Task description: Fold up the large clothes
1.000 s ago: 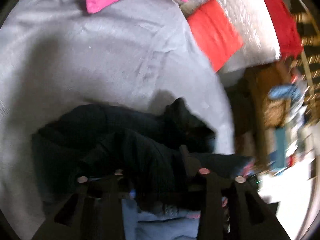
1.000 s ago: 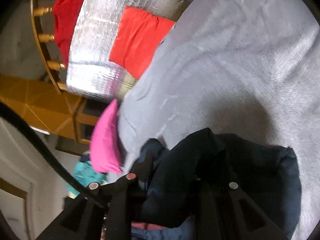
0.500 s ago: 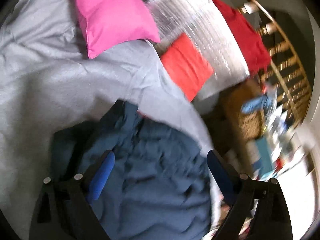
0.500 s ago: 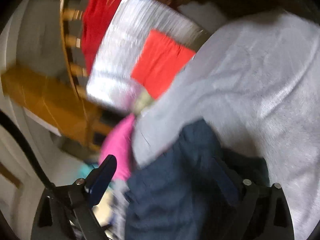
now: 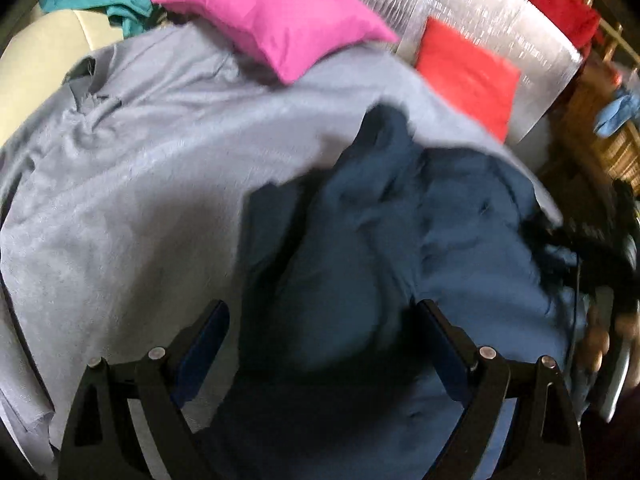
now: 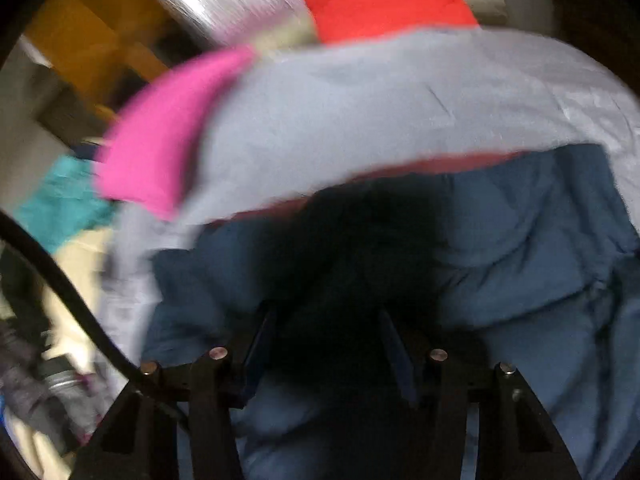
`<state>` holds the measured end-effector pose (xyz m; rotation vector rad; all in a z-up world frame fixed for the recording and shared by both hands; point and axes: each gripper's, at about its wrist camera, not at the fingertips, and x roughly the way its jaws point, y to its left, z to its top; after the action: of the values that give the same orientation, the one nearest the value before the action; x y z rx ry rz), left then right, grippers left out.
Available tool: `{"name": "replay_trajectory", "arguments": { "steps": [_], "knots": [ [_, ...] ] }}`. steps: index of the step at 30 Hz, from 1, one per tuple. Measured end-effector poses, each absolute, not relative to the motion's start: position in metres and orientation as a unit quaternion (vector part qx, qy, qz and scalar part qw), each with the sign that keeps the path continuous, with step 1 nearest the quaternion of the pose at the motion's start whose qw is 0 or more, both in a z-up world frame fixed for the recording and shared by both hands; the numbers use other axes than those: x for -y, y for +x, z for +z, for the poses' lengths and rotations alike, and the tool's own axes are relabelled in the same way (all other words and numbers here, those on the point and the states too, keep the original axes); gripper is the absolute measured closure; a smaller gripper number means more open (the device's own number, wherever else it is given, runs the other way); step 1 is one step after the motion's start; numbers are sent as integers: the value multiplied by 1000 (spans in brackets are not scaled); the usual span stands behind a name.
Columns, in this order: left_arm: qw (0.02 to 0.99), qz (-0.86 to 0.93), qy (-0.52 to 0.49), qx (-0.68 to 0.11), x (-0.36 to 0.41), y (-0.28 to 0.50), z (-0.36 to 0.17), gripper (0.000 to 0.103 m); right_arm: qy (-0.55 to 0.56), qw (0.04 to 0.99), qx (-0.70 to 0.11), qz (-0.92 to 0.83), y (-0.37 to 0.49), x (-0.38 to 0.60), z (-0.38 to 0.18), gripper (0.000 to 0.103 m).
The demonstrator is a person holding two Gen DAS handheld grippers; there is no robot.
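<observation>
- Both tools let go of the navy garment (image 5: 400, 248) within the last second; it was bunched and pinched before, now it lies dropped in a loose heap on the grey bedspread (image 5: 132, 184).
- Left tool (image 5: 322, 332): jaws have just been opening, now spread wide above the heap; cloth lies below the gap, pads not pressing on it.
- Right tool (image 6: 326, 336): opened, then has just been closing partway; jaws stand apart over a dark fold, and we see no pad pressing cloth. Frame is blurred.
- Garment sits near the bed edge, crumpled, with a reddish lining strip at its far rim; pink pillow (image 5: 276, 20) and red cushion (image 5: 466, 76) lie well beyond it.
- Risks, our read:
  - no hem or corner is visible, so a blind pinch likely grabs several layers and the fold goes crooked;
  - heap is close to the edge, so a drag could slide it off;
  - pinching low could catch the bedspread too.
</observation>
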<state>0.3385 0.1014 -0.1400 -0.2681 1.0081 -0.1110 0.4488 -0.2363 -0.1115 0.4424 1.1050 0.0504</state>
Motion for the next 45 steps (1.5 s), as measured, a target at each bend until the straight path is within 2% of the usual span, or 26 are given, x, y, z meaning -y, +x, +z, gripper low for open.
{"name": "replay_trajectory", "arguments": {
  "steps": [2,6,12,18,22,30,34,39,40,41,43,44,45],
  "knots": [
    [858,-59,-157,-486,-110,341,-151,8,241,819,-521,6,463,246,-131,45],
    [852,-61,-169,-491,-117,337,-151,8,287,819,-496,26,455,263,-126,45],
    [860,-74,-155,-480,-122,312,-129,8,336,850,-405,33,379,332,-92,39],
    [856,-71,-163,-485,-143,296,-127,8,338,852,-400,10,297,406,-78,38],
    [841,-66,-196,-500,-156,306,-130,8,373,843,-388,-20,268,450,-84,17],
    [777,-101,-301,-544,-170,367,-147,8,407,794,-451,-20,300,477,-143,15],
    [744,-121,-319,-574,-158,389,-170,8,409,795,-448,26,306,472,-151,5],
    [731,-166,-312,-584,-131,401,-179,3,414,775,-473,73,314,468,-161,5],
    [735,-168,-306,-582,-127,403,-179,3,413,775,-472,72,317,466,-162,9],
    [739,-170,-305,-576,-124,405,-178,3,416,777,-468,66,318,465,-162,23],
    [749,-177,-309,-560,-118,409,-176,3,410,777,-475,61,324,454,-163,40],
    [754,-175,-306,-554,-113,413,-174,3,406,781,-471,60,324,451,-160,47],
    [757,-172,-303,-552,-109,417,-173,5,401,785,-468,57,327,445,-157,49]
  ]
}}
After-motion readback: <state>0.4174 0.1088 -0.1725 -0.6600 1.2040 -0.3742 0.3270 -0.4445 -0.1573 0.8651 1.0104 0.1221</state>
